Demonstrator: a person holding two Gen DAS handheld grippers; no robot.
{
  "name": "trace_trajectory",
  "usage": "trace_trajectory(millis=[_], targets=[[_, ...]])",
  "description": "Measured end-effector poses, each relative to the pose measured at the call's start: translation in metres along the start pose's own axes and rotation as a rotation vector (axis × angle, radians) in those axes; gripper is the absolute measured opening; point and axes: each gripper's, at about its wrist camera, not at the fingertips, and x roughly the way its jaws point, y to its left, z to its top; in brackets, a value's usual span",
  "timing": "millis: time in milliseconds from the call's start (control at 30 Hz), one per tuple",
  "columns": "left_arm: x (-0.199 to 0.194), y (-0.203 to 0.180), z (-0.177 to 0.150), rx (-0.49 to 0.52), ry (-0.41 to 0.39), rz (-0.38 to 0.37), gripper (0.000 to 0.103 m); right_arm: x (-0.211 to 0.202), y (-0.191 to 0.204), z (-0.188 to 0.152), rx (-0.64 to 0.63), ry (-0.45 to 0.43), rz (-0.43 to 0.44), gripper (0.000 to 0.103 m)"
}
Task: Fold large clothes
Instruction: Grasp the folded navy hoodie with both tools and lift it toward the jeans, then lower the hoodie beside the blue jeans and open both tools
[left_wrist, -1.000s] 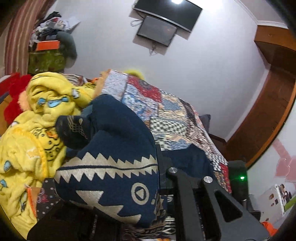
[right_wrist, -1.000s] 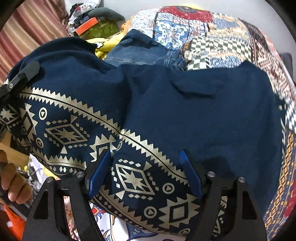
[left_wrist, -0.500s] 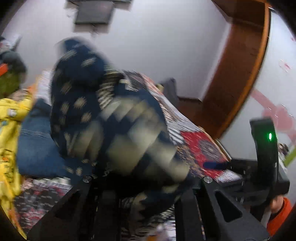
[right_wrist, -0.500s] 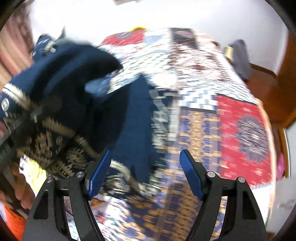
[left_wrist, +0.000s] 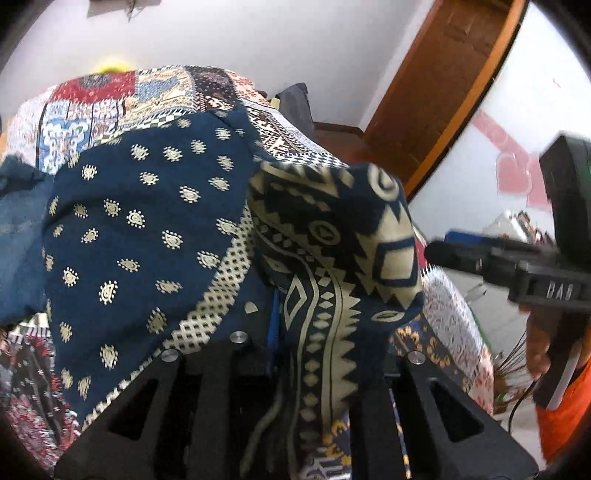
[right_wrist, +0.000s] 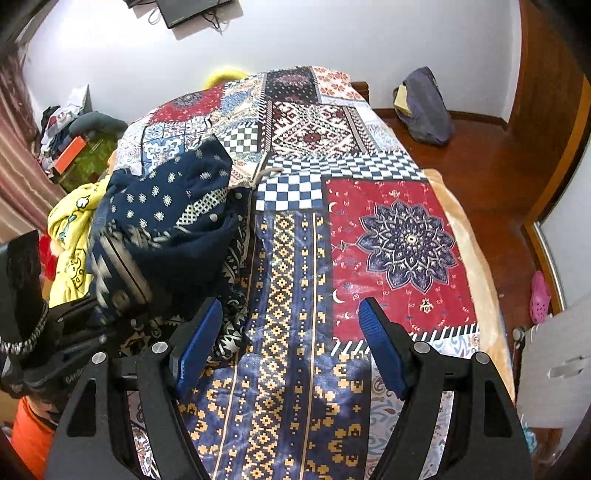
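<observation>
A navy garment (left_wrist: 147, 236) with a cream print is seen bunched on the left side of a patchwork bedspread (right_wrist: 369, 229), and part of it is draped over the left gripper (left_wrist: 295, 354). A fold of the garment runs down between this gripper's fingers (left_wrist: 207, 373), which are set close together with the cloth pinched between them, though the tips are covered by fabric. In the right wrist view the garment (right_wrist: 177, 206) is shown heaped beside a yellow blanket (right_wrist: 74, 229) at the bed's left edge. The right gripper (right_wrist: 291, 343) is held above the bare bedspread with its blue pads (right_wrist: 380, 350) spread wide apart and nothing between them; the garment lies just to its left. A dark bag (right_wrist: 424, 107) is seen on the wooden floor (right_wrist: 480, 155) beyond the bed, and a pink shoe (right_wrist: 539, 295) lies further right.
</observation>
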Motion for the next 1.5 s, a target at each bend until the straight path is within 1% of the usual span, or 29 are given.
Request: trace_trajectory(millis=[33, 67, 100, 133, 167, 233, 267, 333, 400, 467, 500, 567, 600, 667, 733, 833, 900, 967, 1000, 1033, 1100, 1200, 1233, 1367, 1433, 1500], targets=[[-0.002, -0.004, -0.001, 0.027, 0.010, 0.009, 0.030, -0.004, 0.003, 0.002, -0.004, -0.014, 0.005, 0.073], [-0.004, -0.005, 0.000, 0.049, 0.017, 0.015, 0.035, -0.006, 0.003, 0.002, -0.005, -0.023, 0.012, 0.073], [-0.009, -0.010, -0.001, 0.079, 0.019, 0.022, 0.044, -0.010, 0.004, 0.003, -0.002, -0.038, 0.025, 0.073], [-0.018, -0.016, -0.002, 0.112, 0.009, 0.035, 0.051, -0.014, 0.007, 0.005, -0.001, -0.055, 0.042, 0.073], [-0.026, -0.019, -0.003, 0.136, -0.003, 0.048, 0.054, -0.015, 0.010, 0.006, -0.006, -0.066, 0.054, 0.073], [-0.046, -0.025, -0.007, 0.184, -0.049, 0.090, 0.069, -0.020, 0.018, 0.009, -0.032, -0.091, 0.071, 0.073], [-0.056, -0.026, -0.009, 0.198, -0.075, 0.112, 0.073, -0.022, 0.023, 0.010, -0.046, -0.103, 0.075, 0.073], [-0.077, -0.021, -0.010, 0.201, -0.142, 0.170, 0.087, -0.028, 0.035, 0.014, -0.083, -0.130, 0.082, 0.073], [-0.095, -0.010, -0.009, 0.182, -0.199, 0.210, 0.090, -0.029, 0.047, 0.016, -0.114, -0.151, 0.096, 0.073], [-0.107, 0.003, -0.005, 0.163, -0.236, 0.255, 0.091, -0.029, 0.058, 0.018, -0.132, -0.163, 0.112, 0.073], [-0.111, 0.012, -0.002, 0.151, -0.248, 0.284, 0.092, -0.027, 0.064, 0.020, -0.124, -0.180, 0.129, 0.073], [-0.112, 0.031, 0.006, 0.116, -0.255, 0.341, 0.093, -0.018, 0.075, 0.023, -0.135, -0.173, 0.149, 0.073], [-0.111, 0.043, 0.011, 0.090, -0.252, 0.356, 0.093, -0.013, 0.080, 0.025, -0.142, -0.164, 0.156, 0.073], [-0.106, 0.064, 0.016, 0.036, -0.237, 0.355, 0.093, 0.000, 0.089, 0.027, -0.155, -0.142, 0.170, 0.073], [-0.096, 0.083, 0.021, -0.021, -0.203, 0.345, 0.093, 0.016, 0.095, 0.029, -0.160, -0.109, 0.180, 0.073], [-0.078, 0.099, 0.011, -0.090, -0.132, 0.279, 0.093, 0.037, 0.097, 0.028, -0.162, -0.062, 0.176, 0.073], [-0.061, 0.103, 0.000, -0.101, -0.065, 0.239, 0.093, 0.050, 0.093, 0.025, -0.158, -0.032, 0.170, 0.073], [-0.044, 0.101, -0.010, -0.087, -0.008, 0.228, 0.093, 0.063, 0.084, 0.022, -0.143, 0.003, 0.148, 0.073], [-0.037, 0.098, -0.018, -0.078, 0.003, 0.234, 0.093, 0.069, 0.078, 0.021, -0.131, 0.020, 0.142, 0.073], [-0.035, 0.096, -0.025, -0.071, -0.007, 0.242, 0.093, 0.075, 0.069, 0.018, -0.110, 0.045, 0.135, 0.073], [-0.036, 0.094, -0.035, -0.063, -0.022, 0.254, 0.093, 0.081, 0.056, 0.014, -0.077, 0.066, 0.123, 0.073], [-0.041, 0.097, -0.048, -0.086, -0.023, 0.234, 0.093, 0.082, 0.033, 0.002, -0.037, 0.085, 0.160, 0.073], [-0.044, 0.098, -0.052, -0.098, -0.021, 0.229, 0.093, 0.081, 0.025, -0.004, -0.026, 0.092, 0.154, 0.073], [-0.055, 0.096, -0.064, -0.097, -0.026, 0.238, 0.093, 0.074, 0.012, -0.018, -0.020, 0.102, 0.134, 0.073], [-0.063, 0.092, -0.068, -0.084, -0.033, 0.255, 0.093, 0.068, 0.009, -0.023, -0.022, 0.104, 0.100, 0.073], [-0.072, 0.086, -0.072, -0.063, -0.039, 0.265, 0.093, 0.062, 0.009, -0.023, -0.035, 0.092, 0.092, 0.073]])
